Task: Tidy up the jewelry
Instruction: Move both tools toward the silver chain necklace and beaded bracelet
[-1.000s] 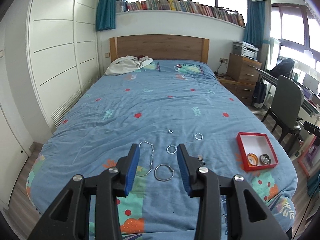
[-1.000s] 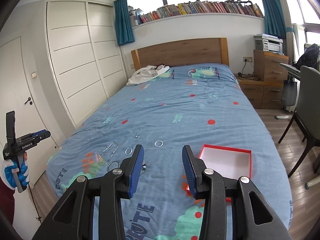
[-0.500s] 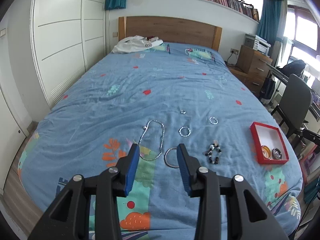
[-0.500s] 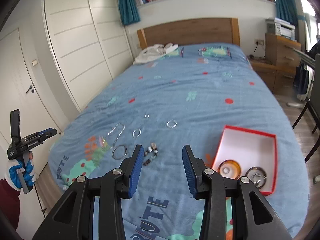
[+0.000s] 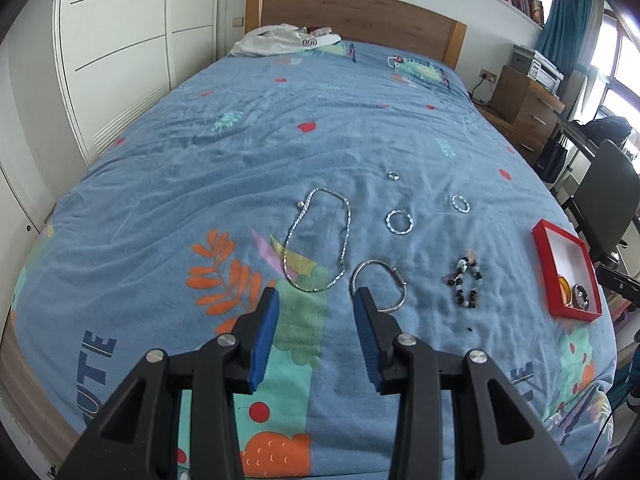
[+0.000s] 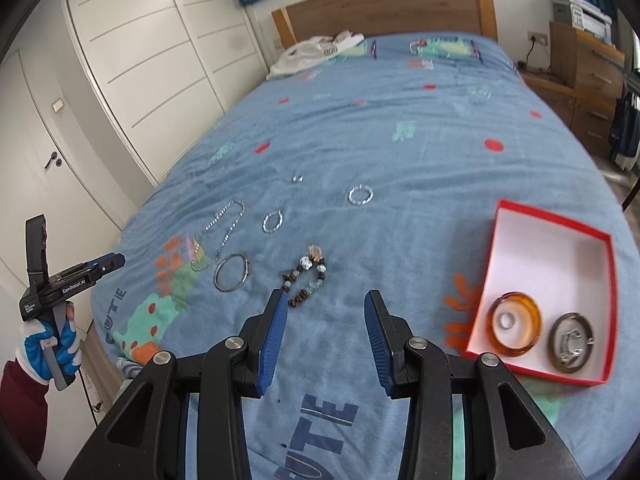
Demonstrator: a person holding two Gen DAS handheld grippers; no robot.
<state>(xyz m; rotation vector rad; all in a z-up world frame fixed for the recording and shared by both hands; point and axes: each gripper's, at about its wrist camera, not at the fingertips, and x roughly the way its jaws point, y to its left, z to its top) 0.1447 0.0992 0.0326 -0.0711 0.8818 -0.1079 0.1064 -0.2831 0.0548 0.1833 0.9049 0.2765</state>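
Both tools hanging over the near end of the bed, angled down at the jewelry, nothing picked up yet. Left tool spread, blue pads empty, nothing between them but bedspread. Right tool likewise spread and empty. Chain lying just ahead of the left tool, a long loop running away from the tips toward the headboard, near end almost between the pads. Bangle flat on the cover, right pad crossing its near edge in the picture, contact impossible to judge. Bead bracelet just ahead and left of the right tool's left pad, so plainly the right hand's nearest piece. Farther up the bed: two twisted rings and one tiny ring, well apart from either tool. Red box open at the right, near the bed's edge, already holding an amber bangle and a dark bangle; right hand much the nearer to it. Soft, rumpled printed cover underneath, likely to give under a press, so thin metal may sink and slip. Gloved hand visible at far left, gripping the left tool's handle. Around: white wardrobe, wooden headboard, white garment at the head of the bed, dresser, chair.
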